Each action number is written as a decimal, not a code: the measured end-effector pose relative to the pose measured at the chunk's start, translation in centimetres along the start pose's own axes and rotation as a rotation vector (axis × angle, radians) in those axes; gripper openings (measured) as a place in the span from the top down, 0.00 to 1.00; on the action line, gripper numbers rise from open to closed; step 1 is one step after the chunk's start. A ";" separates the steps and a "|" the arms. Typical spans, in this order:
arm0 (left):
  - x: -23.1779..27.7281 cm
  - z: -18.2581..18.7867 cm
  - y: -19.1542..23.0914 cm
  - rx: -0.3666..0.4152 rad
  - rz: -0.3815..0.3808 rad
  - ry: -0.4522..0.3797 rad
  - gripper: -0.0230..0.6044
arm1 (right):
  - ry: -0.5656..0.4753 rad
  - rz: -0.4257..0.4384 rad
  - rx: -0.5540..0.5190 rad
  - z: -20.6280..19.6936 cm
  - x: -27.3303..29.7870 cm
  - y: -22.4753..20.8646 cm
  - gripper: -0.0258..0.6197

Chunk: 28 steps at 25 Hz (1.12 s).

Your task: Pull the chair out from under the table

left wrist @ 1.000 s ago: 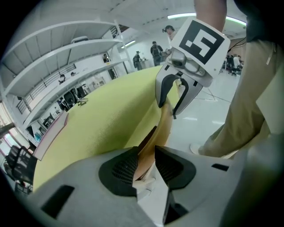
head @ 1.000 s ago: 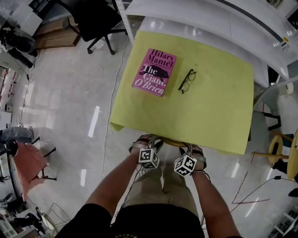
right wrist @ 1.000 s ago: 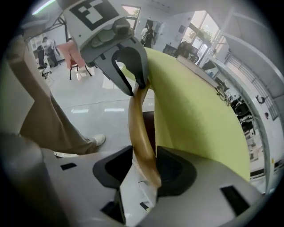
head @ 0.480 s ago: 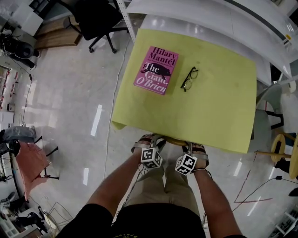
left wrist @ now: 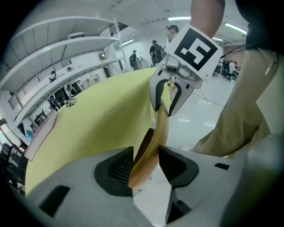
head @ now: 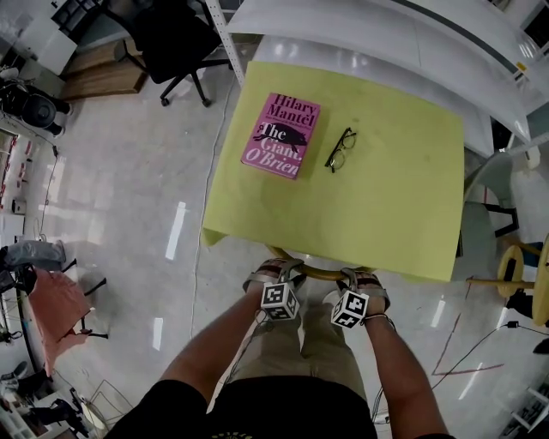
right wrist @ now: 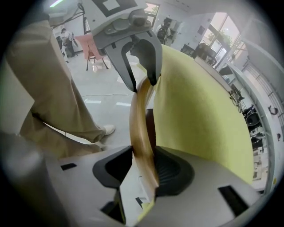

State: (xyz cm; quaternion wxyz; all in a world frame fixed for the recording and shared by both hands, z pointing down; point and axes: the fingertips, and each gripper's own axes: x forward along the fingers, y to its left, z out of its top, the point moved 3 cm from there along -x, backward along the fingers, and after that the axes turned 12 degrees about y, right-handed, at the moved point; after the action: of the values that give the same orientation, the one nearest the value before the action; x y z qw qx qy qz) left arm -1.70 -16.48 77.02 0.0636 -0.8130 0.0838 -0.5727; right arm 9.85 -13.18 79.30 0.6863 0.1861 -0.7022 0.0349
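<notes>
Looking steeply down onto a yellow table [head: 386, 206]. Tucked under the table's near edge, a wooden chair [head: 317, 272], showing only a curved back rail. At that same edge, side by side, the left gripper [head: 286, 268] and right gripper [head: 354, 277], each clenched on the rail, with the left's jaws just eased wider around it. Toward the table's far left corner, a pink book [head: 280, 135]. Just right of it, black glasses [head: 341, 149].

glossy pale floor [head: 120, 197], black office chair [head: 167, 39], white shelving [head: 369, 21], ceiling strip lights [left wrist: 179, 18]
</notes>
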 end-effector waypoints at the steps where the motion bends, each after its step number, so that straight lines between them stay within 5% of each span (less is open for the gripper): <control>1: 0.3 -0.2 0.1 0.016 -0.015 0.018 0.69 | -0.005 0.012 0.009 -0.1 0.0 -0.1 0.73; 5: 0.9 -2.0 0.2 0.055 -0.077 0.104 0.66 | -0.025 0.053 0.025 -0.1 -0.1 -0.2 0.72; 21: 2.8 -2.1 0.9 0.150 -0.088 0.193 0.58 | 0.099 0.082 0.000 -1.2 2.4 -1.1 0.65; 28: 2.4 -2.5 0.1 0.130 -0.198 0.184 0.59 | 0.094 0.145 -0.028 -1.1 2.4 0.0 0.65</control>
State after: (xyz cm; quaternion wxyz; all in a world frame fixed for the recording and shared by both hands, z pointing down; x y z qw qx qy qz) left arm -3.29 -17.10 80.11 0.0513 -0.7555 -0.0283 -0.6525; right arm 10.95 -13.35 81.70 0.7166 0.1235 -0.6814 0.0833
